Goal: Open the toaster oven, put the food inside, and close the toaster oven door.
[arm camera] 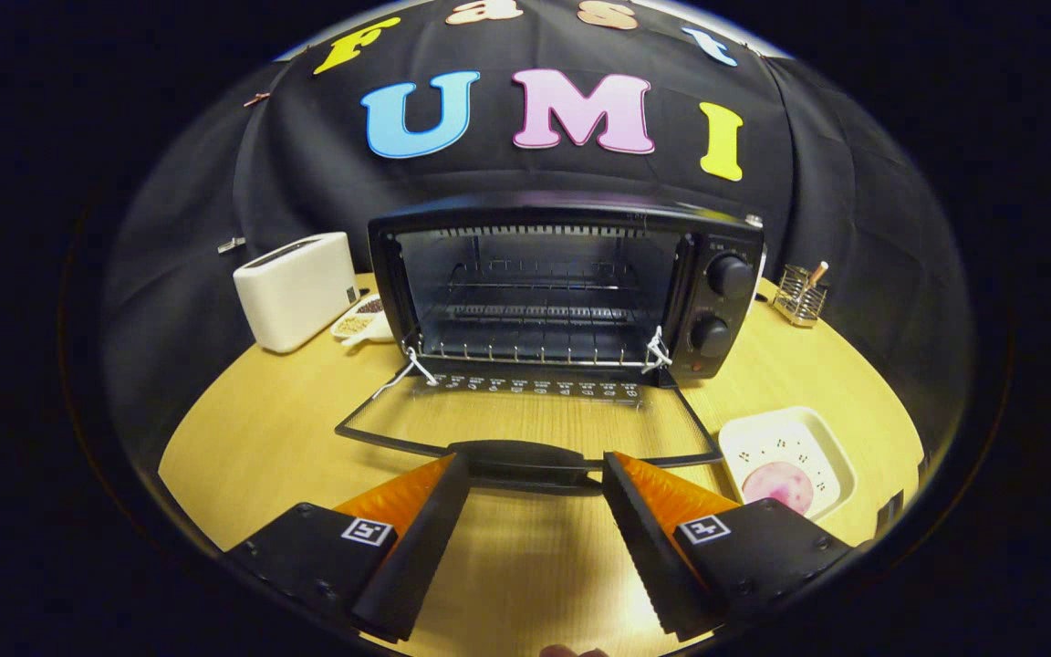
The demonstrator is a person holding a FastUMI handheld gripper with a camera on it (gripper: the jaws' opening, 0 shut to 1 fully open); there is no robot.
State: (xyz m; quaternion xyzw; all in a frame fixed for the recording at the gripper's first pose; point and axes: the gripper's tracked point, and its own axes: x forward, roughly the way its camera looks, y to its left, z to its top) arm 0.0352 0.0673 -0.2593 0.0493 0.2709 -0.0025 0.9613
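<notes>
A black toaster oven [717, 274] stands at the back of the round wooden table, its glass door [525, 415] folded down flat toward me. Wire racks show inside the open cavity. The door's black handle [525, 461] lies just ahead of my fingertips. My gripper [535, 474] is open, its fingers spread to either side of the handle's middle, with nothing between them. To the right of the door, a square white dish [831, 447] holds a round pink piece of food [779, 485], just beyond my right finger.
A white pop-up toaster [297, 287] stands left of the oven, with a small dish of seeds [359, 321] between them. A wire holder [799, 294] sits at the table's back right. Bare tabletop [252, 429] lies left of the open door.
</notes>
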